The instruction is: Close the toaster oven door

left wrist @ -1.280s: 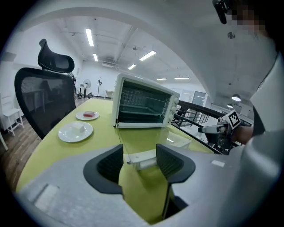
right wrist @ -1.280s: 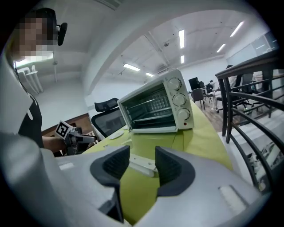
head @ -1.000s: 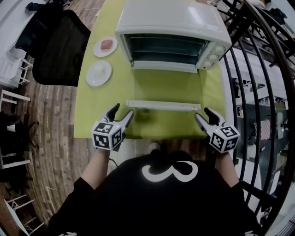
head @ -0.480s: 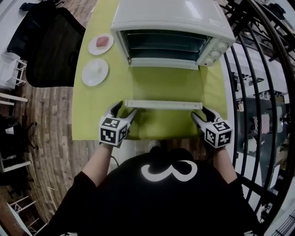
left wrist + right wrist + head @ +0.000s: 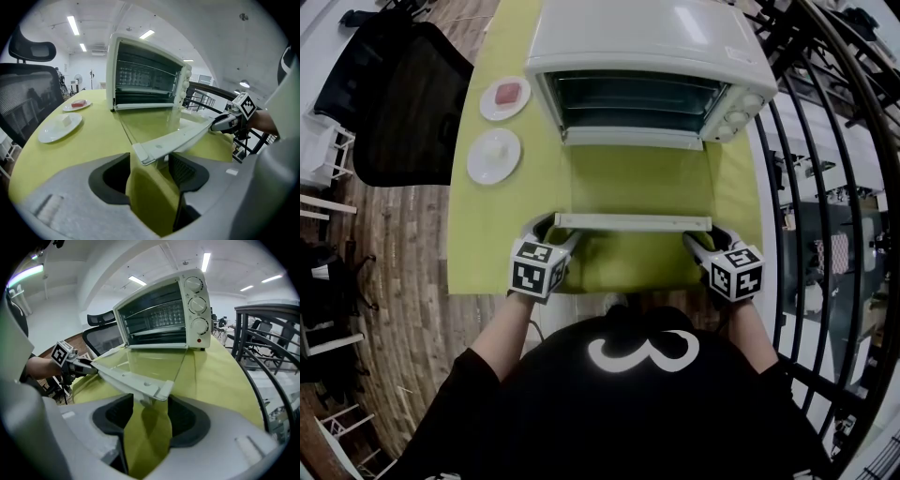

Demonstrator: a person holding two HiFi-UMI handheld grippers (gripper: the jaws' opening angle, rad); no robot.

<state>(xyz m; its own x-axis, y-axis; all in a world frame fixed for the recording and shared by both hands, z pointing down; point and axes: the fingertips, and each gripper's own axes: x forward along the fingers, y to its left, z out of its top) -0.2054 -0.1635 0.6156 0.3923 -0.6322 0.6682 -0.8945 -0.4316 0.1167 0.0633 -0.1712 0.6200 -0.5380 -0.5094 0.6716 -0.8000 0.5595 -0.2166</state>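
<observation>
White toaster oven (image 5: 652, 42) sits at the far end of the table under a yellow-green cloth (image 5: 487, 234), mouth facing me. Its glass-paned drop-down door (image 5: 633, 178) is fully open, lying roughly level over the cloth. The door's white front bar (image 5: 633, 222) is the nearest part and runs left to right. Left gripper (image 5: 553, 232) is at the bar's left end, right gripper (image 5: 708, 239) at its right end. In the left gripper view the jaws are spread wide with nothing clamped. The bar's left corner (image 5: 143, 152) sits just over the gap between them, with green cloth showing below. I can't tell whether either jaw touches the bar. In the right gripper view the jaws are likewise spread, with the bar's right corner (image 5: 159, 389) over the gap and not pinched. Contact there is unclear too. Three round knobs (image 5: 199, 305) run down the oven's right front panel, and the cavity is dark with a wire rack (image 5: 628, 94) visible. Two round white plates sit on the cloth left of the oven. The far plate (image 5: 506, 97) carries a pink-red piece, and the near plate (image 5: 494, 155) carries a white piece. Both are well apart from the door. A black mesh office chair (image 5: 403, 103) stands left of the table on a wood floor. A black metal railing (image 5: 834, 187) runs along the right side.
</observation>
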